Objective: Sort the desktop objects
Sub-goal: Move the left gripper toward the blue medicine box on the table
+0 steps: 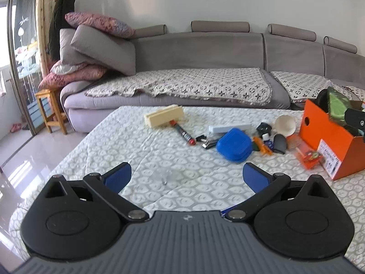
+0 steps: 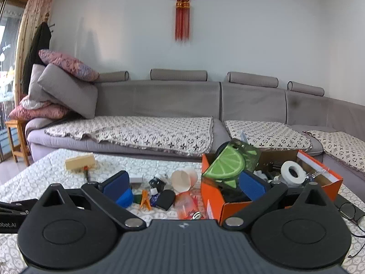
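An orange box stands at the table's right; in the right wrist view the box holds a green lime-slice item and a white tape roll. Loose items lie left of it: a blue case, a red marker, a cream block, a paper cup, a black oval piece. My left gripper is open and empty above bare cloth, short of the pile. My right gripper is open and empty, its right finger over the box's near left corner.
A patterned cloth covers the table. A grey sofa runs behind it, with stacked cushions at its left end. Glasses lie right of the box. A wooden stool stands at the far left.
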The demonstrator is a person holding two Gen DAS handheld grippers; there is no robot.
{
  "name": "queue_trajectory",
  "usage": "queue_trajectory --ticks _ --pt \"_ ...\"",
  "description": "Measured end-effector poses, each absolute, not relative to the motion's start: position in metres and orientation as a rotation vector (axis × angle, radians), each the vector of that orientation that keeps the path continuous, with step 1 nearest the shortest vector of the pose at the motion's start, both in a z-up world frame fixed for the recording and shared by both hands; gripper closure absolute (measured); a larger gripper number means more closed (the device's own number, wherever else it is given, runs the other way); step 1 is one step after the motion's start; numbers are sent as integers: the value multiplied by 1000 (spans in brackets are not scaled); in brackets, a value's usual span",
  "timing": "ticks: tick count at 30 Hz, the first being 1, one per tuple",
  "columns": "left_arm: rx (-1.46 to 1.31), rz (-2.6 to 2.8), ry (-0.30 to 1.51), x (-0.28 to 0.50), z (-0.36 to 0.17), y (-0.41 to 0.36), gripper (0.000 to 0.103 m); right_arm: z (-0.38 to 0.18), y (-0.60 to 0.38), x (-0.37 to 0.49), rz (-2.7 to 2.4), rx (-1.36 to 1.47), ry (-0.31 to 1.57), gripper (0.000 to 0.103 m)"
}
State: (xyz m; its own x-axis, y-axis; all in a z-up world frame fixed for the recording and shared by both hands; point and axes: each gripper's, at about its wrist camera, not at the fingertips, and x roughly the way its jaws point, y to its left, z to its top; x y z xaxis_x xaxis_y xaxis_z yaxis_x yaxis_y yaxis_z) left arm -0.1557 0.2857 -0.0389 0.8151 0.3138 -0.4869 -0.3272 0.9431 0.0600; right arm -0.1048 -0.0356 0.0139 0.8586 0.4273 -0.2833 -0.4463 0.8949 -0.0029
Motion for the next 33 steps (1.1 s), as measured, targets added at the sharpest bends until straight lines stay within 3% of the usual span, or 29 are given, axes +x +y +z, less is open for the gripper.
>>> queue_trajectory --ticks 33 --pt "-92 395 586 -162 -52 282 0 -4 -5 -118 560 -132 393 0"
